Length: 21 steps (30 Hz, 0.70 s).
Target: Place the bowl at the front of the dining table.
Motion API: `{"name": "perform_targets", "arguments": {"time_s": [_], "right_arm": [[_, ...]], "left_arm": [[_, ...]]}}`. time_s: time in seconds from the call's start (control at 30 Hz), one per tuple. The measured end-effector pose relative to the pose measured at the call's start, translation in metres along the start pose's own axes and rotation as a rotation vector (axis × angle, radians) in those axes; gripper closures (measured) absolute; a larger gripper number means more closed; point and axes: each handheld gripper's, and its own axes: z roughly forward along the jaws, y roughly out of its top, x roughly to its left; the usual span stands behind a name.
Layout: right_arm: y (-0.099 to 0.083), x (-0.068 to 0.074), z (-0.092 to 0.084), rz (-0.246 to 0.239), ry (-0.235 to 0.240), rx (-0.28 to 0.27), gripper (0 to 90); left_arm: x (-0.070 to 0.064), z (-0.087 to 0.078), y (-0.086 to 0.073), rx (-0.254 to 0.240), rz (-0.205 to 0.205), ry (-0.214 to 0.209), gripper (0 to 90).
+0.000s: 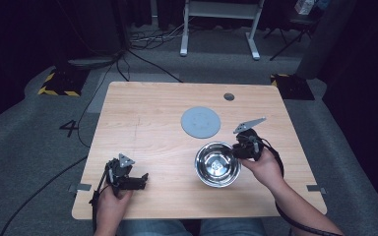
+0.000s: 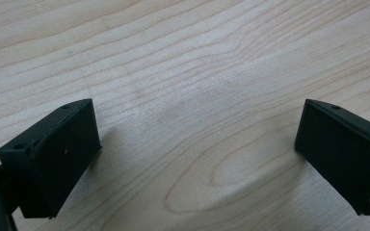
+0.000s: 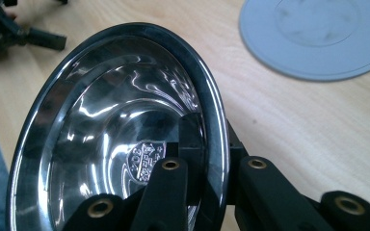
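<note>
A shiny steel bowl [image 1: 217, 164] hangs just above the wooden table [image 1: 152, 118], right of centre. My right gripper [image 1: 241, 147] is shut on its right rim, one jaw inside and one outside. In the right gripper view the steel bowl [image 3: 120, 139] tilts in front of the camera, with my right gripper [image 3: 212, 144] pinching its wall, a stamped mark on its bottom. My left gripper [image 1: 145, 179] rests low at the front left of the table, open. In the left gripper view my left gripper [image 2: 197, 144] has bare wood between its wide-apart jaws.
A flat grey round disc [image 1: 200, 122] lies on the table just behind the bowl, and the same grey disc [image 3: 313, 33] lies beyond the rim in the right gripper view. A small round hole [image 1: 229, 97] sits near the table's far edge. Cables trail on the floor.
</note>
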Motion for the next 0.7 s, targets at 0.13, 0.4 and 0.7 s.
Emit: {"name": "perform_targets", "arguments": {"time_s": [0.13, 0.4, 0.7], "right_arm": [[0.008, -0.003, 0.000, 0.024, -0.037, -0.021, 85.4], [0.022, -0.008, -0.001, 0.085, -0.093, -0.050, 85.2], [0.041, -0.013, -0.006, 0.094, -0.186, -0.043, 85.1]], "left_arm": [[0.000, 0.000, 0.000, 0.000, 0.002, -0.001, 2.0], [0.001, 0.001, 0.001, -0.001, 0.007, 0.004, 1.4], [0.002, 0.002, 0.003, 0.007, 0.017, -0.010, 0.2]]}}
